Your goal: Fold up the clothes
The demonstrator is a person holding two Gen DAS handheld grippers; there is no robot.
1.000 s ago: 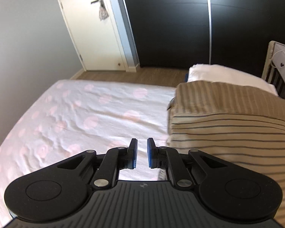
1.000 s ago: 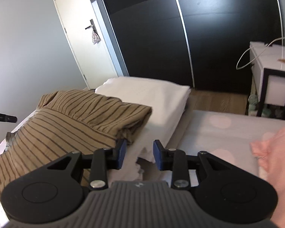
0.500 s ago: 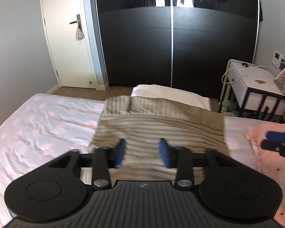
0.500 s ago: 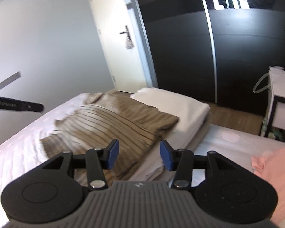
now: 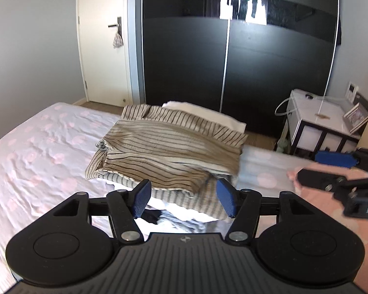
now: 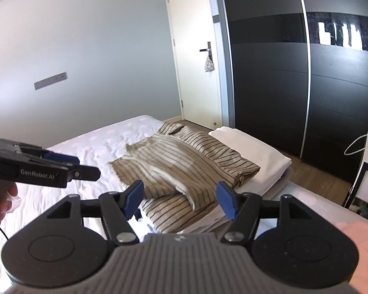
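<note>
Two grippers are held above the bed [image 5: 36, 147], nothing between their fingers: the left gripper [image 5: 184, 199] and the right gripper [image 6: 180, 199] are both seen opening wide. A folded striped shirt [image 5: 169, 152] is laid on a stack of folded clothes, beside a pink garment [image 5: 314, 196]

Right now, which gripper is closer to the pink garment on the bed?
Right. The right gripper hangs directly over the pink garment, jaws opening with nothing between them. The left gripper is off to the side, facing the folded striped shirt, jaws also opening and empty.
</note>
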